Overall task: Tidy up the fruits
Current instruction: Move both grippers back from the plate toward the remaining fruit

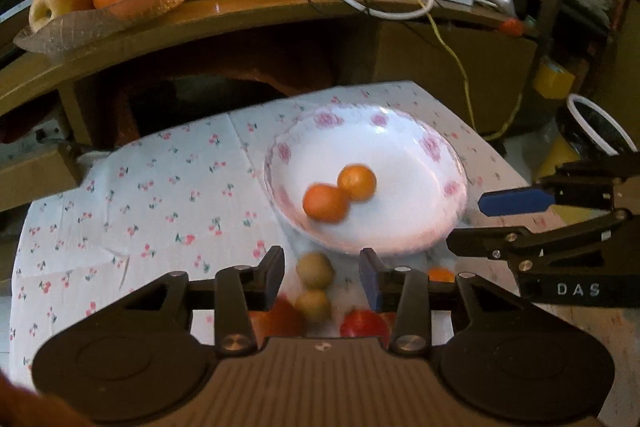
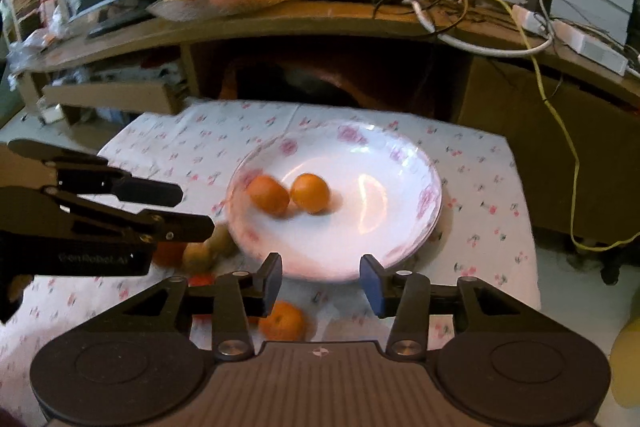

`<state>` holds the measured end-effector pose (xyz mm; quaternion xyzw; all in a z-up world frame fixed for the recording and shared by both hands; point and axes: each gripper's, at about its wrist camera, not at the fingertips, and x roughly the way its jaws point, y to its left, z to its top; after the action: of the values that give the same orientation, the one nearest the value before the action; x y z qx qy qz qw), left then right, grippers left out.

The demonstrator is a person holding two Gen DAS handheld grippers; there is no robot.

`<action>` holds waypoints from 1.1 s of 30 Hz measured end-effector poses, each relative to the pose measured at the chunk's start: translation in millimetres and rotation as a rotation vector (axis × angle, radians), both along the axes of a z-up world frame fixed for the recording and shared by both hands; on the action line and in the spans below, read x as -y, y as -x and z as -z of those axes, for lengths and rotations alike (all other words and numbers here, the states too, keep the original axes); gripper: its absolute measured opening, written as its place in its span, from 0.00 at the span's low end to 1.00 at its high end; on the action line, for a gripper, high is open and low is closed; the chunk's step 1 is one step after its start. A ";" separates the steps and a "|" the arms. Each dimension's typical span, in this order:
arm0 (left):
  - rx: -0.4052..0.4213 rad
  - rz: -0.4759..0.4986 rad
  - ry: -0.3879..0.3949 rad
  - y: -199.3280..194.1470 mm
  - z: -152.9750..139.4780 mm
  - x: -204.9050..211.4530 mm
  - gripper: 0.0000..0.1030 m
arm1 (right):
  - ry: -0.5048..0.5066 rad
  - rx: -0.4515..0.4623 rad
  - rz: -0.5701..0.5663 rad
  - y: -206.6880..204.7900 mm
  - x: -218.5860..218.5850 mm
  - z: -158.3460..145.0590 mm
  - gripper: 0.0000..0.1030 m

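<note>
Two brownish kiwis [image 1: 315,285] loose on worktop [image 1: 160,211] between left claw [image 1: 322,277] jaws, jaws wide apart and gripping nothing; red fruit [image 1: 364,323] and small orange [image 2: 282,321] nearby, also off the plate. Centre: white floral plate [image 1: 400,143] holding two small oranges [image 1: 340,193] touching each other. Right claw [image 2: 320,281] spread just as wide, empty, by plate's near rim; risk: round fruit rolling from a clumsy pinch, or claws colliding.
</note>
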<state>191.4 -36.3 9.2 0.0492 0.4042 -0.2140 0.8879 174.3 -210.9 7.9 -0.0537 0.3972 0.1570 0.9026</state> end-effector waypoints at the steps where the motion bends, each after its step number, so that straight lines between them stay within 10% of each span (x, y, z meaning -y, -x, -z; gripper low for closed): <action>1: -0.004 0.013 -0.004 4.5 0.4 -1.6 0.45 | -0.001 -0.008 -0.010 4.0 -0.5 0.0 0.44; 33: -0.060 0.168 -0.076 25.8 37.4 21.4 0.49 | 0.067 -0.084 -0.135 16.7 -12.1 24.7 0.50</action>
<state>165.6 -57.7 -28.2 0.1101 0.4330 -0.2736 0.8518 157.6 -198.8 -16.7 -0.1038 0.4350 0.2063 0.8703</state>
